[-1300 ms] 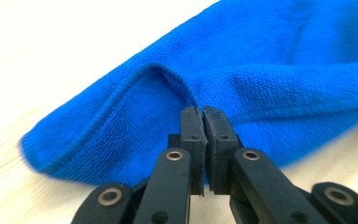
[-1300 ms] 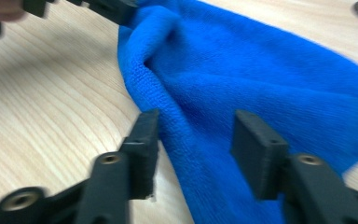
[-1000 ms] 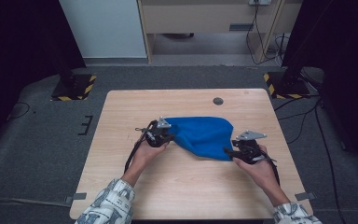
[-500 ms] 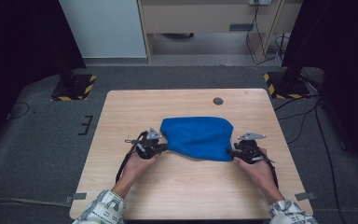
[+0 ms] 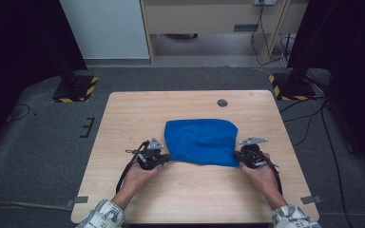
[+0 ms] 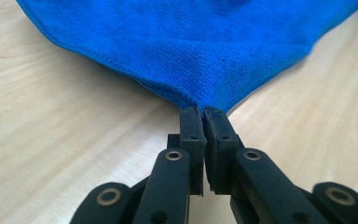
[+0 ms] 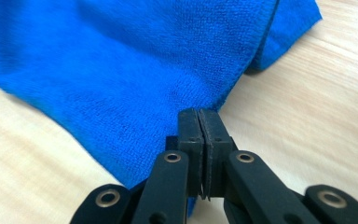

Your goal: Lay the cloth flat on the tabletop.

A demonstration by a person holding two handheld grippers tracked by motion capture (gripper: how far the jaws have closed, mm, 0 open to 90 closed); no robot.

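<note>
Lying flat mid-tabletop (image 5: 123, 190): blue microfibre cloth (image 5: 200, 141), near corners pinched by left tool (image 5: 164, 158) and right tool (image 5: 239, 156), the right jaws having just been closing onto the fabric. Gripping only thin hems; risking a corner slipping free under uneven pulling, likely bunching the fold.

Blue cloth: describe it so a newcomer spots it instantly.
Start at the light wooden table in the middle of the grey floor. On its middle lies the blue cloth, folded and flat, its two near corners pinched by the left hand-held gripper and the right hand-held gripper. Its only neighbour is a small dark disc.
</note>
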